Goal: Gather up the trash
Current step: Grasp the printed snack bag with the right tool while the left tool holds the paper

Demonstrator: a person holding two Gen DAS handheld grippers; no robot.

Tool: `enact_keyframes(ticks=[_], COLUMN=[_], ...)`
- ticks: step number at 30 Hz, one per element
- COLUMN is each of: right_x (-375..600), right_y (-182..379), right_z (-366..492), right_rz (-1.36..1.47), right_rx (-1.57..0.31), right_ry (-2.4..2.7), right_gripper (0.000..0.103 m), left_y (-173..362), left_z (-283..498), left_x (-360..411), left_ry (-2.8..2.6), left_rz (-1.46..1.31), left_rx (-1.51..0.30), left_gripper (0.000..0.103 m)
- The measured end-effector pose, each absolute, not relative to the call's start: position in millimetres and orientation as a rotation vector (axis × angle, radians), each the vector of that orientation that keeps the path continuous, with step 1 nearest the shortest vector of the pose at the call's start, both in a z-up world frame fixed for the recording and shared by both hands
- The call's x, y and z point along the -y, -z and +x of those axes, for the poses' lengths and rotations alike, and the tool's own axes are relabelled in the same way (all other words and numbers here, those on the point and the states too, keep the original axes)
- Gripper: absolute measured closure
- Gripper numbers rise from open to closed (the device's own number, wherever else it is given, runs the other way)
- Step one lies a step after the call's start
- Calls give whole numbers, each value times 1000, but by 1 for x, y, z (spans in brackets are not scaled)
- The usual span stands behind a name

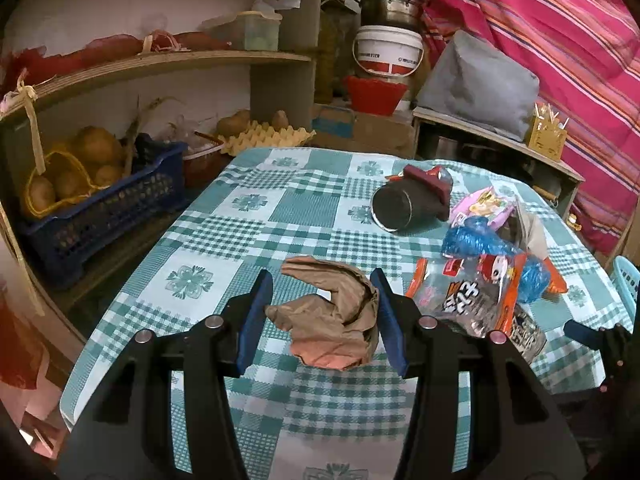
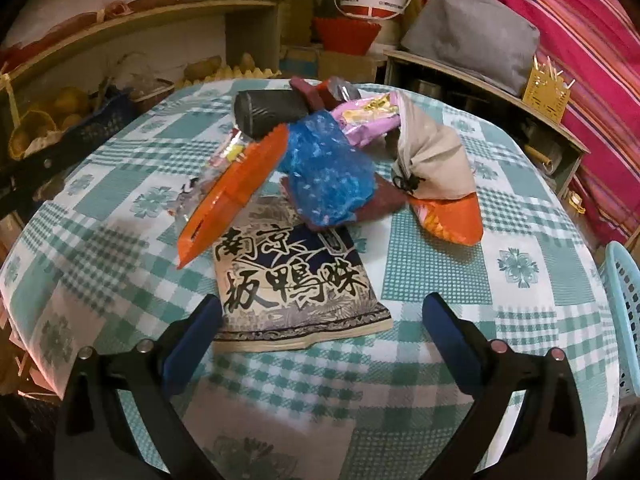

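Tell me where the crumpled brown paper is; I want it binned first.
In the left wrist view, the crumpled brown paper lies on the checked tablecloth, between the left gripper's blue fingers, left of the wrapper pile.

Round table (image 1: 256,216), teal-and-white checked cloth, centre. Wooden shelving (image 1: 168,62) at ten o'clock; blue crate (image 1: 100,216) of potatoes below, egg tray (image 1: 264,136) beside. White bucket (image 1: 388,50) under steel pot (image 1: 390,2) at twelve. Grey cushion (image 1: 478,84) on low cabinet (image 1: 496,148), one o'clock. Pink striped curtain (image 1: 560,40), two o'clock. Dim, warm light.

wrappers (image 2: 304,280) on table (image 2: 440,272) (cylinder (image 2: 272,116) behind)
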State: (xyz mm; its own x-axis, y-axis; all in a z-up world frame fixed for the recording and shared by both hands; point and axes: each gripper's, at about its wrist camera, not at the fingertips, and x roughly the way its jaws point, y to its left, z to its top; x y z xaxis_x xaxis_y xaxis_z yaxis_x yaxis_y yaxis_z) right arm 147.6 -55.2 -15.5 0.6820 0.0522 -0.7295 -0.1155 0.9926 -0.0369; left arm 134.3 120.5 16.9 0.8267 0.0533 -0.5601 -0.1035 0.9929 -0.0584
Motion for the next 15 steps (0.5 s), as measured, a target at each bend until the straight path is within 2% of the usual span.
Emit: enact_keyframes(ticks=[9,12,14,15], right_x=[68,70,72,76], right_y=[26,26,24,23], right_z=[160,158,156,155], right_rz=[-12,-11,-29,-17], right_rx=[-874,-862,-849,-846], right_ry=[-162,-182,-183,-196], right_gripper=[6,19,40,46], left_y=[-14,-14,-14,-14], left_z=[138,139,140,140], left_x=[-115,-112,-110,-110], left_ry=[-84,-84,-82,-81], left_rz=[-74,-71,-71,-70], left_rx=[-597,-601,-600,-599], left_gripper=[54,54,54,54])
